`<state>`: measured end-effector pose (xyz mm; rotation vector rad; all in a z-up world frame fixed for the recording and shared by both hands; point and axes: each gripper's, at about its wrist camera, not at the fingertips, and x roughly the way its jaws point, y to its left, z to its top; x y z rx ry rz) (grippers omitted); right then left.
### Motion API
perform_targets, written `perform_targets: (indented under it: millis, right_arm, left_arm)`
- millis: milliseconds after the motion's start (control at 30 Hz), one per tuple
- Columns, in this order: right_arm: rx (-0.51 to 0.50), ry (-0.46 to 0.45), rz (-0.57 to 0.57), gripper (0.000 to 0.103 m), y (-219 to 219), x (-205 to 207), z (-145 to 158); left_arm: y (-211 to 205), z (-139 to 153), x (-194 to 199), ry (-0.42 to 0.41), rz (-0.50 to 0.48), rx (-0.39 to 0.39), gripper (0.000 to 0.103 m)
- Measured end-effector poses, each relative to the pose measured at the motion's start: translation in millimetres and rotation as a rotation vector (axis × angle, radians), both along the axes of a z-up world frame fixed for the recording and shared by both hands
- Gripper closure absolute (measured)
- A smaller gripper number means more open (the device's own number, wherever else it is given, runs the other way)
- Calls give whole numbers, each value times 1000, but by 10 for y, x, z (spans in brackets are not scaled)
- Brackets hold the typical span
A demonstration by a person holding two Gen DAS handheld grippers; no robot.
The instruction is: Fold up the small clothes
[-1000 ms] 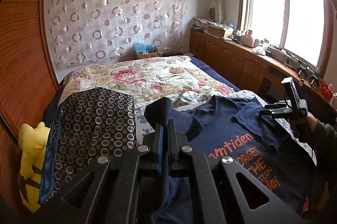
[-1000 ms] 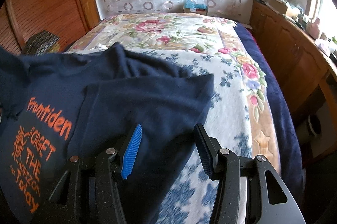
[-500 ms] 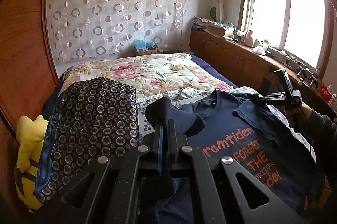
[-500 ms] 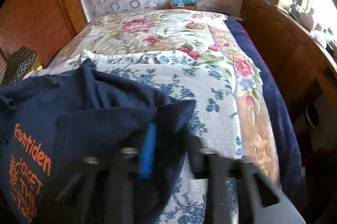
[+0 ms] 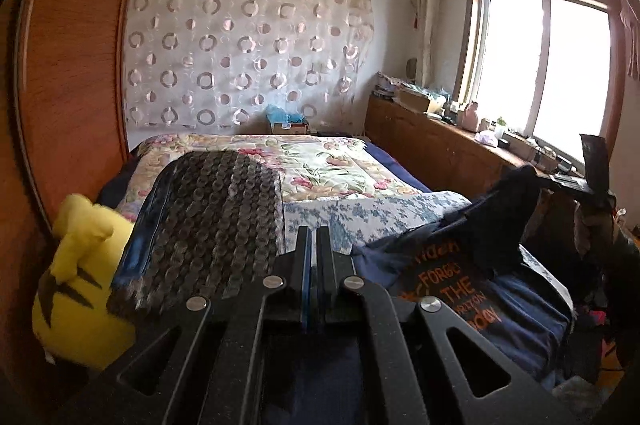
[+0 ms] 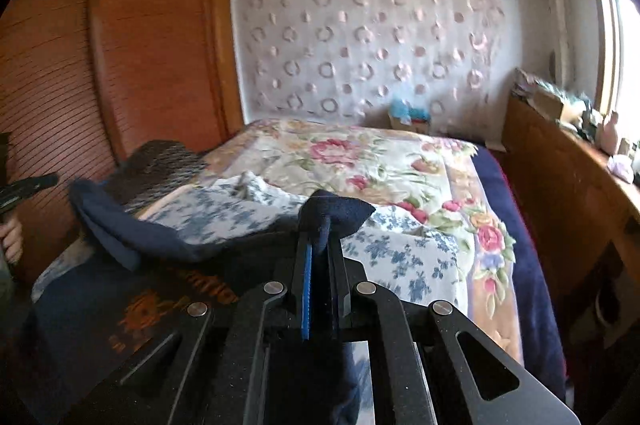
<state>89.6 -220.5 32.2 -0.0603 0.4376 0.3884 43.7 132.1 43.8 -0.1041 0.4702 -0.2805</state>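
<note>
A navy T-shirt [image 5: 460,281] with orange lettering hangs lifted over the bed, also in the right wrist view [image 6: 132,301]. My left gripper [image 5: 314,237] is shut, with navy cloth below its fingers; no cloth shows past the tips. My right gripper [image 6: 320,237] is shut on a sleeve of the shirt [image 6: 336,211], whose end bunches out past the tips. The right gripper also shows at the right of the left wrist view [image 5: 596,181], holding the sleeve up. The left gripper shows at the left edge of the right wrist view [image 6: 28,185].
The bed has a floral quilt [image 5: 320,161] and a blue flowered sheet [image 6: 400,249]. A dark patterned cushion [image 5: 216,209] and a yellow plush toy [image 5: 76,265] lie at left. A wooden wardrobe [image 6: 152,57] stands left, a cluttered low cabinet [image 5: 440,145] under the window right.
My right gripper closed on the shirt's sleeve and lifted it. Both grippers rose, raising the shirt off the bed. The cloth that stuck out past my left fingertips no longer shows.
</note>
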Motion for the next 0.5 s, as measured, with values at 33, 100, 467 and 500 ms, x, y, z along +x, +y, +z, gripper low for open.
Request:
perform_targets:
  millis: [33,100,467,500]
  right_arm:
    - [1,-3,8,97,-9,-112,-30]
    - [-13,-7,22,97,29,-296,-106]
    - [-90,74,-11,97,7,-163,-322]
    - [-94,79,-11,97,44,-173,-285]
  left_arm:
    - [15,-60,-36,12,-4,-6,101]
    - [3,-177,-24,42,-10,12,101]
    - [-196,-593,141,186,-70,32,71]
    - [-218,-607,146,190,-80,32,65]
